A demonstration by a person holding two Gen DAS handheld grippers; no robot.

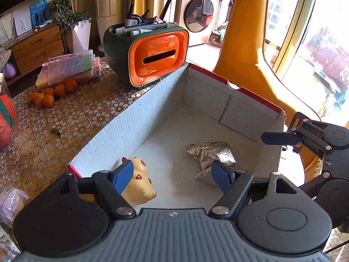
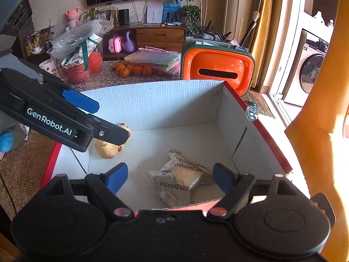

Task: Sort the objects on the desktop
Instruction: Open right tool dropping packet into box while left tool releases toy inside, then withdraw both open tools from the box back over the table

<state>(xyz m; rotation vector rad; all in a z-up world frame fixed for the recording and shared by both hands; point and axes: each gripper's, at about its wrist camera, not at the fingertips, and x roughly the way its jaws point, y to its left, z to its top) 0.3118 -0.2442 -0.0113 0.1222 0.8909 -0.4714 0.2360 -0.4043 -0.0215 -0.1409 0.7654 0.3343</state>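
A white cardboard box with a red rim (image 1: 139, 118) (image 2: 152, 102) stands on the table. Inside lie a yellow toy animal with red spots (image 1: 141, 185) (image 2: 109, 149) and silver foil snack packets (image 1: 209, 155) (image 2: 181, 179). My left gripper (image 1: 172, 176) is open and empty above the box floor, its left finger in front of the toy. My right gripper (image 2: 170, 178) is open and empty over the near box edge, with the packets between its fingers and below them. The left gripper also shows in the right wrist view (image 2: 65, 118), and the right gripper in the left wrist view (image 1: 305, 139).
A green and orange tissue box with pens on top (image 1: 150, 52) (image 2: 218, 67) stands behind the cardboard box. Oranges (image 1: 50, 93) (image 2: 133, 69), plastic cases (image 1: 69, 67), a bagged bundle (image 2: 80, 50) and a remote (image 2: 252, 112) are around. A yellow chair (image 1: 246, 43) is at the right.
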